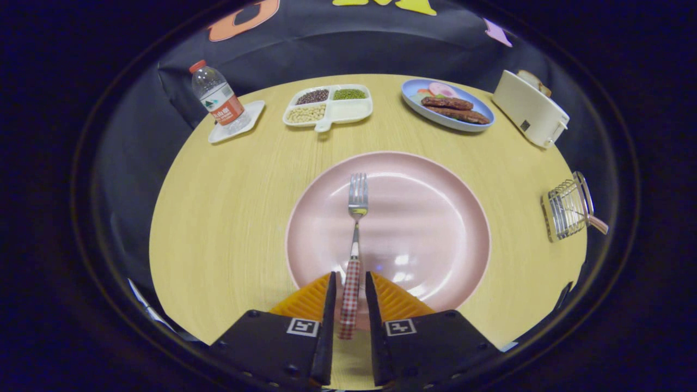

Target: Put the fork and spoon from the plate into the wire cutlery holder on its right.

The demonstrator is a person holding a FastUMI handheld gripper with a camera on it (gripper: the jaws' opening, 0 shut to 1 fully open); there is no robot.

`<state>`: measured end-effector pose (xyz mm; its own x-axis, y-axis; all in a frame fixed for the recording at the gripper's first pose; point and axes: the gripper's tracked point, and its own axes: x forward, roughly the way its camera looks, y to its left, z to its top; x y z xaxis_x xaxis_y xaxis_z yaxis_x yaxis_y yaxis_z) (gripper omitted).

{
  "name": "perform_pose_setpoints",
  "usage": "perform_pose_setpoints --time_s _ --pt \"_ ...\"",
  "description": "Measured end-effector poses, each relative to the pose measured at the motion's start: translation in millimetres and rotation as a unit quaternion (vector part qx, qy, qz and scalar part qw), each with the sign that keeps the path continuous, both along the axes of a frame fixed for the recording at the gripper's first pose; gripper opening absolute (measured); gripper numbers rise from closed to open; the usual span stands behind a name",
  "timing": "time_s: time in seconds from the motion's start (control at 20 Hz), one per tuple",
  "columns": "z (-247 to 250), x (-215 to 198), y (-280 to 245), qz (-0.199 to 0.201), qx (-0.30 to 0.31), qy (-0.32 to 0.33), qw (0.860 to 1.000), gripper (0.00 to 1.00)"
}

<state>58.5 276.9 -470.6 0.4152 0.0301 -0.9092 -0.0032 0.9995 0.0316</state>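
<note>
Two fingers of the gripper (348,283) straddle the fork (355,234) handle, narrow gap each side, not clearly clamping. Fork lies on the plate (435,261), tines pointing away, handle nearest for pickup. Wire holder (566,209) waits well right.

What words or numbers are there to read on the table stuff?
Bottle label: writing too blurred to read.
Toaster: small dark mark, too small to read.
Gripper, fingers either side of the fork handle: square pattern tags, no words.
</note>
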Motion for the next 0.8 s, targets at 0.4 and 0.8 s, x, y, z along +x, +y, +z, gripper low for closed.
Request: perform_pose_setpoints --time_s 0.4,0.8 --pt "10.8 -3.0 -12.2 0.000 0.011 -0.008 1.000 0.03" --pt "58.1 -20.0 -55.5 -0.002 0.030 -0.020 0.999 0.03"
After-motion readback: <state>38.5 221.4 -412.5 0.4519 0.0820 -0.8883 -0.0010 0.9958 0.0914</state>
